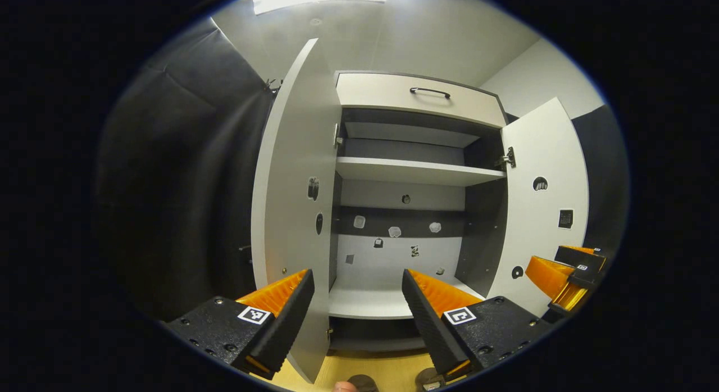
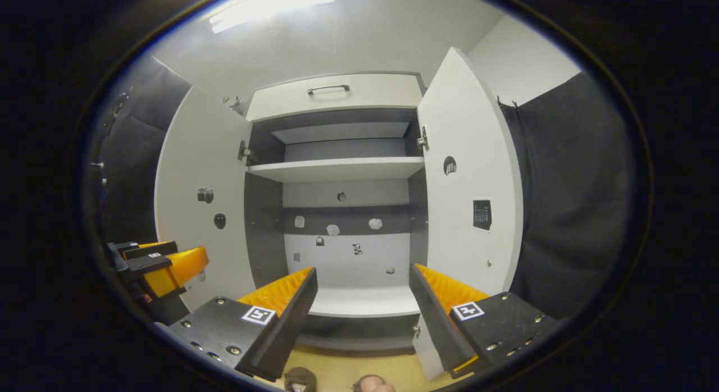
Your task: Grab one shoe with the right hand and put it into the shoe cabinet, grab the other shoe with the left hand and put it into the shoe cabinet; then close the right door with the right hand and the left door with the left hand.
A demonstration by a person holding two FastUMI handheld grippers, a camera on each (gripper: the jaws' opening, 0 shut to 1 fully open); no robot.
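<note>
Two grippers, left (image 1: 356, 294) and right (image 2: 362, 291), hover before the cabinet (image 1: 404, 173), jaws released and empty. Both doors stand open. Shoes (image 1: 429, 378) seem to lie on the wooden floor (image 1: 382, 369) below the cabinet, barely visible. Right should dip low first, straddling one shoe. Dark cloth flanks the cabinet.

No readable text, small stickers in shoe cabinet (image 1: 393, 173) too blurred

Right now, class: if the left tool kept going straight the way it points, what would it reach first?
The left tool, open and empty, points into the open cabinet. The way looks free until the back wall above the bottom shelf. Depth is hard to judge; the left door edge sits close beside its left finger.
</note>
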